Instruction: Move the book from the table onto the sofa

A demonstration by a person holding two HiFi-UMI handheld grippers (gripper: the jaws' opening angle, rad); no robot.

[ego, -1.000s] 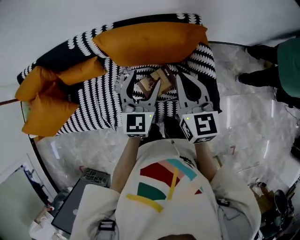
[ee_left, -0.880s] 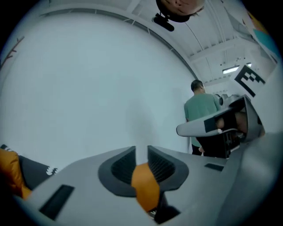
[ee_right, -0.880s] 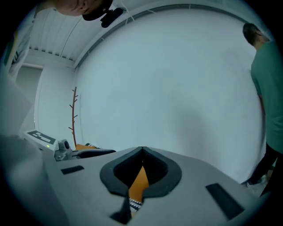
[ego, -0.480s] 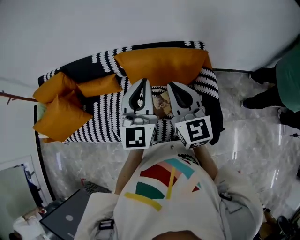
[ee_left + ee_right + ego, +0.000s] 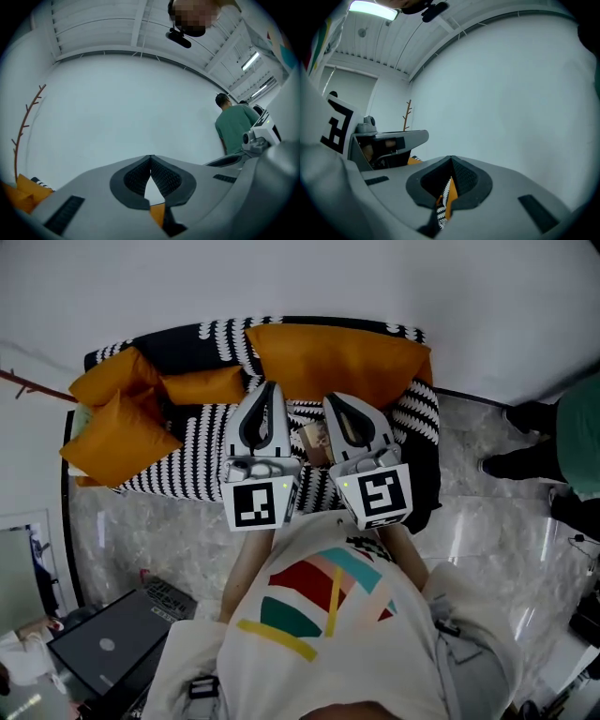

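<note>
Although the two grippers crowd the middle of the head view, I can make out a slice of the book [image 5: 315, 441] between them. It lies on the sofa [image 5: 187, 427], on the striped cover in front of the long orange cushion [image 5: 337, 357], and grey gripper bodies hide its edges. Neither gripper view shows the book at all.

The left gripper [image 5: 150, 158] has its jaws together, tips meeting on nothing; only a sliver of orange shows through the gap behind them. The right gripper [image 5: 451, 160] is likewise closed and empty, with striped fabric and orange in its gap.

Both point at the white wall. The left gripper view catches a person in a green top [image 5: 236, 124] whom the head view cuts off at its right edge. A laptop [image 5: 103, 648] appears in the head view alone, partly cropped.
</note>
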